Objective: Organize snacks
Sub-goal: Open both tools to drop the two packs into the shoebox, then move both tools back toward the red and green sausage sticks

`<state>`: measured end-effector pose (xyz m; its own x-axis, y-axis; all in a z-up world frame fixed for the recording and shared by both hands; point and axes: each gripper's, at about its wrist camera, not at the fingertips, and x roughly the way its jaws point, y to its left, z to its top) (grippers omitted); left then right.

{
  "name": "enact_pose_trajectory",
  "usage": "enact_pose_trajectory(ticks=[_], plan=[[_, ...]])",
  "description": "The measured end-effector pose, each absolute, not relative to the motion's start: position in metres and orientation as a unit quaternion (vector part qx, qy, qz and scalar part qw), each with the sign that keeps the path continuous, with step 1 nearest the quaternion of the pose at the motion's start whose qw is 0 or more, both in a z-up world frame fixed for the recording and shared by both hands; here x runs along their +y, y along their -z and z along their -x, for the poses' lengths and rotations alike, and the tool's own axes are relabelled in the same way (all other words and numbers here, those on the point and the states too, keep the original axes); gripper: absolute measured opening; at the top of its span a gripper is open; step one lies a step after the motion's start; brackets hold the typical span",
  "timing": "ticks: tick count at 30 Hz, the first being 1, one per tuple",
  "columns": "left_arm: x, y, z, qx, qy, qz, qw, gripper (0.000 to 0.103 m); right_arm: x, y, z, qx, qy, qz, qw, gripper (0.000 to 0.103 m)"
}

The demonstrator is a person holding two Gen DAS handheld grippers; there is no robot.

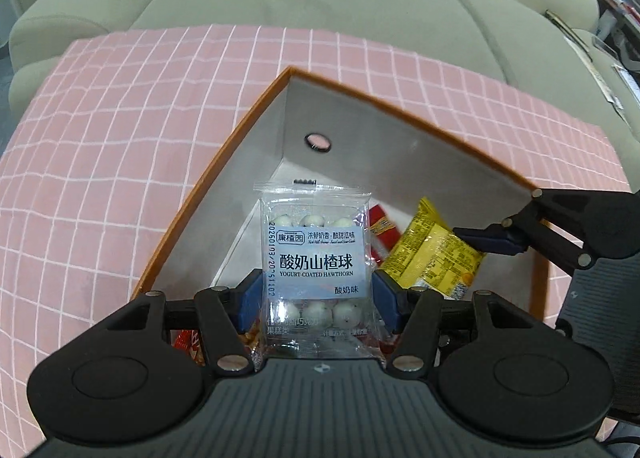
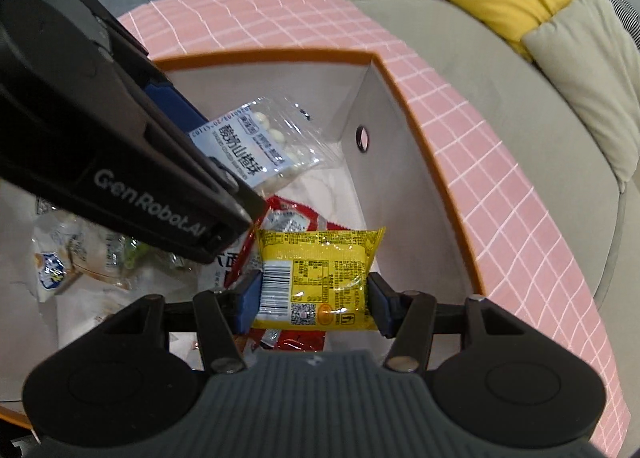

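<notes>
Hawthorn pack (image 1: 316,258) pinched by left gripper (image 1: 318,304), yellow pack (image 2: 316,278) pinched by right gripper (image 2: 314,302); both held over box (image 1: 224,174), likely for dropping inside.

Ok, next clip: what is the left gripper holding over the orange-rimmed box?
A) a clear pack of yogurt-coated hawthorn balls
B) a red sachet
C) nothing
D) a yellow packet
A: the left gripper pinches the clear hawthorn pack between its blue pads, above the box.
</notes>
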<state>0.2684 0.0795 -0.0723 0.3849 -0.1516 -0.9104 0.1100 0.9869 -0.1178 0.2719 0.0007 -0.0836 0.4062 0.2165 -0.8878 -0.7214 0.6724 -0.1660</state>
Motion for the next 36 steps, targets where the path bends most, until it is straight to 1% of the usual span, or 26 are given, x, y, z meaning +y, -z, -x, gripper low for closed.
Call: enact_pose_trajectory(ticks=[6, 8, 11, 14, 16, 17, 19, 21, 23, 25, 28, 36], plan=[[0.084, 0.084, -0.271, 0.562, 0.073, 0.022, 0.823, 0.066, 0.004, 0.094, -0.281, 0.470, -0.301, 0.280, 0.781, 0.054], [0.084, 0.086, -0.271, 0.565, 0.072, 0.023, 0.822, 0.066, 0.003, 0.095, -0.284, 0.474, -0.301, 0.277, 0.779, 0.057], [0.083, 0.085, -0.273, 0.567, 0.070, 0.024, 0.820, 0.067, 0.003, 0.097, -0.286, 0.476, -0.302, 0.281, 0.777, 0.059], [0.083, 0.084, -0.272, 0.566, 0.066, 0.021, 0.821, 0.069, 0.004, 0.097, -0.288, 0.481, -0.303, 0.284, 0.772, 0.064], [0.084, 0.082, -0.271, 0.564, 0.064, 0.023, 0.823, 0.072, 0.004, 0.098, -0.284, 0.484, -0.302, 0.285, 0.770, 0.073], [0.085, 0.080, -0.270, 0.563, 0.064, 0.026, 0.824, 0.073, 0.004, 0.098, -0.283, 0.483, -0.302, 0.287, 0.770, 0.073], [0.085, 0.076, -0.267, 0.561, 0.067, 0.032, 0.825, 0.076, 0.005, 0.095, -0.282, 0.486, -0.301, 0.288, 0.768, 0.082], [0.083, 0.068, -0.263, 0.557, 0.070, 0.026, 0.827, 0.078, 0.006, 0.088, -0.279, 0.491, -0.303, 0.282, 0.766, 0.086], [0.079, 0.061, -0.257, 0.548, 0.074, 0.014, 0.833, 0.081, 0.006, 0.080, -0.277, 0.492, -0.307, 0.278, 0.766, 0.086], [0.078, 0.052, -0.250, 0.537, 0.074, 0.010, 0.840, 0.081, 0.007, 0.071, -0.274, 0.490, -0.309, 0.280, 0.766, 0.089], [0.080, 0.036, -0.238, 0.519, 0.073, 0.019, 0.852, 0.081, 0.006, 0.057, -0.264, 0.475, -0.305, 0.287, 0.774, 0.092], [0.081, -0.008, -0.182, 0.435, 0.049, 0.044, 0.898, 0.081, -0.022, 0.016, -0.236, 0.427, -0.284, 0.242, 0.823, 0.092]])
